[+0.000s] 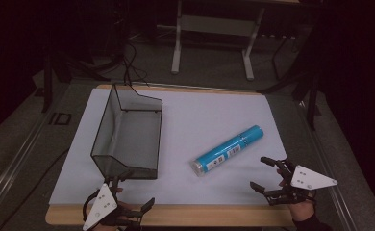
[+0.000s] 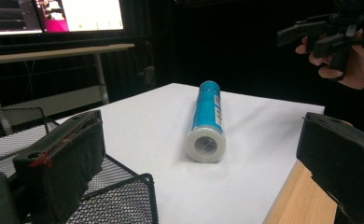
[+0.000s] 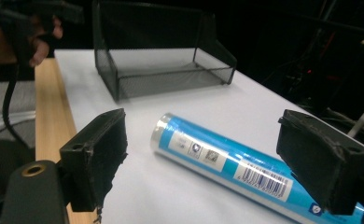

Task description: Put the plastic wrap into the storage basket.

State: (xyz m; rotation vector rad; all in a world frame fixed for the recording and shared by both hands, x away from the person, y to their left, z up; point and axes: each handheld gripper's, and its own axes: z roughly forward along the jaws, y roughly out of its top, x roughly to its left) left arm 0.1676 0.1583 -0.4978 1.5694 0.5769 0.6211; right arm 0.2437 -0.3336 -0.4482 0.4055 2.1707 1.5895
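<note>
Lying on its side on the white surface [image 1: 185, 120], the blue tube [image 1: 229, 149] sits right of the wire basket [image 1: 128, 132], its capped end toward you. Your right hand-held gripper [image 1: 267, 174] hovers at the tube's four o'clock, jaws apart, clear of it. Your left hand-held gripper [image 1: 130, 195] waits at the basket's six o'clock, jaws apart, holding nothing.
</note>
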